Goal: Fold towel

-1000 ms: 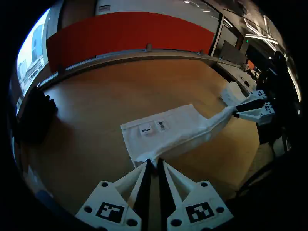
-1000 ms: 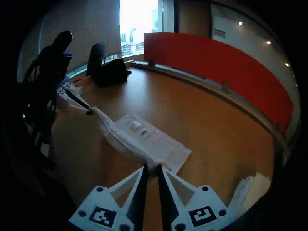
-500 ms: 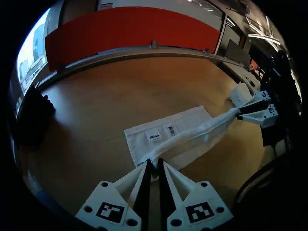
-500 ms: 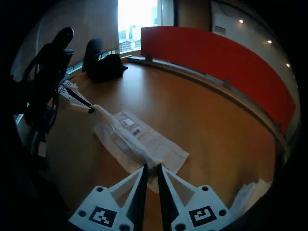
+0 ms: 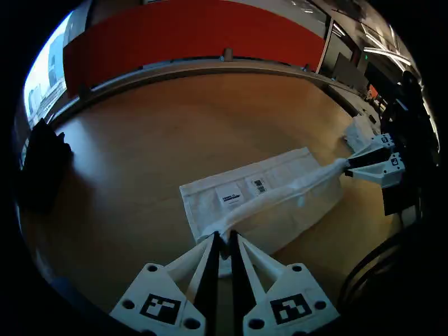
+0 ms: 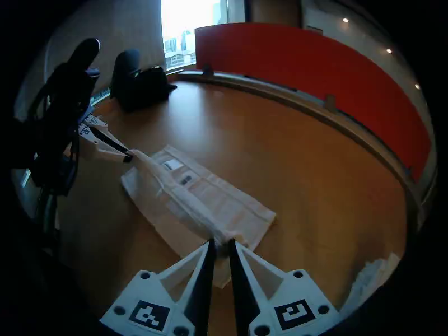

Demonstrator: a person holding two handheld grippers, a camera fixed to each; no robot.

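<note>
While pinching the towel (image 5: pixel 280 215) by one corner, clamps down hard with the left tool (image 5: pixel 223 238), fingers all but closed on the cloth. Does the same at the opposite corner with the right tool (image 6: pixel 220 243). Pulls the long edge between them taut as a rope, clear of the desk (image 5: pixel 140 140). Has carried that edge, within the last second, from the towel's near side to above its middle, with slack cloth now showing on both sides of it. Leaves the rest lying flat between the desk's middle and its near edge, labels (image 5: pixel 242 192) facing up. Looks, by that drift, roughly halfway through a first lengthwise fold; needs yet to lay the raised edge along the far one. Beyond, at the desk's far edge: red partition (image 5: pixel 185 33).
</note>
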